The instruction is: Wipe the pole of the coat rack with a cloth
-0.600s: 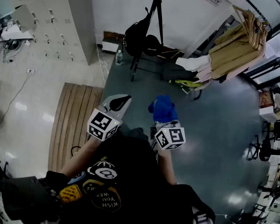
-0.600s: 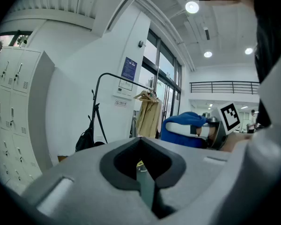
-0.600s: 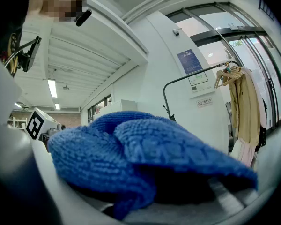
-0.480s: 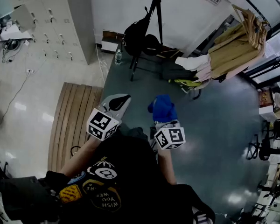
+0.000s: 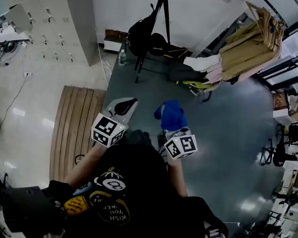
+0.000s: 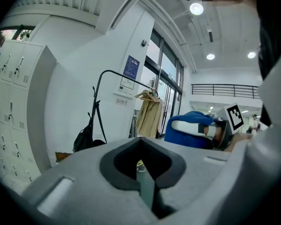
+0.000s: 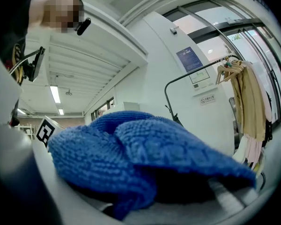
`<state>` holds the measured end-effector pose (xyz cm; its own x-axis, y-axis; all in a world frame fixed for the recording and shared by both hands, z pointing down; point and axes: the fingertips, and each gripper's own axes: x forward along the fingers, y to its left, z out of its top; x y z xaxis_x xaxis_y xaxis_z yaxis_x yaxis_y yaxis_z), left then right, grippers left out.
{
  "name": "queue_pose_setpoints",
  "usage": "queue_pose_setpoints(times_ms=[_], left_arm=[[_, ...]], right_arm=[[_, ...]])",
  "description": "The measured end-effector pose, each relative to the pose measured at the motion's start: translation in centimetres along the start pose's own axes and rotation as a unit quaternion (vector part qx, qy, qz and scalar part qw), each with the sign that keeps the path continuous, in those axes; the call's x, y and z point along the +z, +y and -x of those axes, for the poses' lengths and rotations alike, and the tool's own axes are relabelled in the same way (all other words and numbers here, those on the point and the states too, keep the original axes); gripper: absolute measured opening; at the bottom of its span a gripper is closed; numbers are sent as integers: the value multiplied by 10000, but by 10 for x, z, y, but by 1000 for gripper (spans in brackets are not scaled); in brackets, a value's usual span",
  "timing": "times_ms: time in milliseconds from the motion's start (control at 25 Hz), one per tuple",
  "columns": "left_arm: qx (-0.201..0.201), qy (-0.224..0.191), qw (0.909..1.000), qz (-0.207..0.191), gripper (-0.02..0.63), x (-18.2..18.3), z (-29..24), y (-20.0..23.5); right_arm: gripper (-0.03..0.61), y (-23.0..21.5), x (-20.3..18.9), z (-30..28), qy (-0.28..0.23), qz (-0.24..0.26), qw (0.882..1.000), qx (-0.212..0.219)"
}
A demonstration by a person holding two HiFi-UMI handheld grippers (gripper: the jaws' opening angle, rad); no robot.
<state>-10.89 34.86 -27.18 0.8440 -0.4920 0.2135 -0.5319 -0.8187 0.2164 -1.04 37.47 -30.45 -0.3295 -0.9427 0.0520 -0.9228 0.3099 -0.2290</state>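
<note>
The coat rack's black pole [image 5: 162, 8] rises from tripod legs by the far white wall, with a black bag [image 5: 139, 32] hanging on it. It is several steps ahead of me. In the left gripper view the pole [image 6: 96, 108] stands left of centre. My right gripper [image 5: 172, 119] is shut on a blue cloth [image 5: 171, 114], which bunches over its jaws [image 7: 140, 158] and hides them. My left gripper [image 5: 121, 107] is held level beside it, jaws closed together and holding nothing [image 6: 145, 176]. Both are held in front of my chest, away from the rack.
Beige coats [image 5: 248, 46] hang on hangers at the right end of the rail, with clothes piled on the floor [image 5: 198, 71] below. Grey lockers [image 5: 49, 19] line the left wall. A slatted wooden bench [image 5: 72, 125] lies at my left. A bottle [image 5: 121, 57] stands near the tripod legs.
The whole scene has slid slightly up and left in the head view. Both grippers keep their hold and their spacing.
</note>
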Motion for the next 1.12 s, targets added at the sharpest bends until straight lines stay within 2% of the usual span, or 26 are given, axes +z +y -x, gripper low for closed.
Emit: queue_pose_setpoints(times_ms=[160, 320, 520, 680, 800, 920, 1040, 1120], left_arm=[[-38, 70, 9999, 94, 3, -4, -23, 8], [84, 277, 9993, 247, 3, -15, -55, 28], [184, 447, 9981, 392, 3, -19, -124, 55], [222, 278, 9990, 282, 3, -19, -176, 71], [41, 308, 9995, -33, 3, -37, -215, 90], [-40, 287, 9996, -55, 3, -81, -256, 132], [7, 186, 9994, 298, 3, -147, -303, 193], [-9, 125, 9993, 366, 3, -197, -341, 245]], right_arm=[[12, -17, -5, -7, 123, 50, 9999, -24], [12, -54, -27, -26, 457, -164, 9987, -140], [12, -111, -38, -66, 713, -358, 9968, -7], [11, -161, -61, -108, 866, -600, 9941, 278], [11, -193, -87, -151, 777, -720, 9930, 528], [11, -227, -145, -200, 846, -764, 9914, 637], [11, -260, -229, -248, 1035, -847, 9885, 704], [11, -288, -295, -291, 1009, -789, 9887, 779]])
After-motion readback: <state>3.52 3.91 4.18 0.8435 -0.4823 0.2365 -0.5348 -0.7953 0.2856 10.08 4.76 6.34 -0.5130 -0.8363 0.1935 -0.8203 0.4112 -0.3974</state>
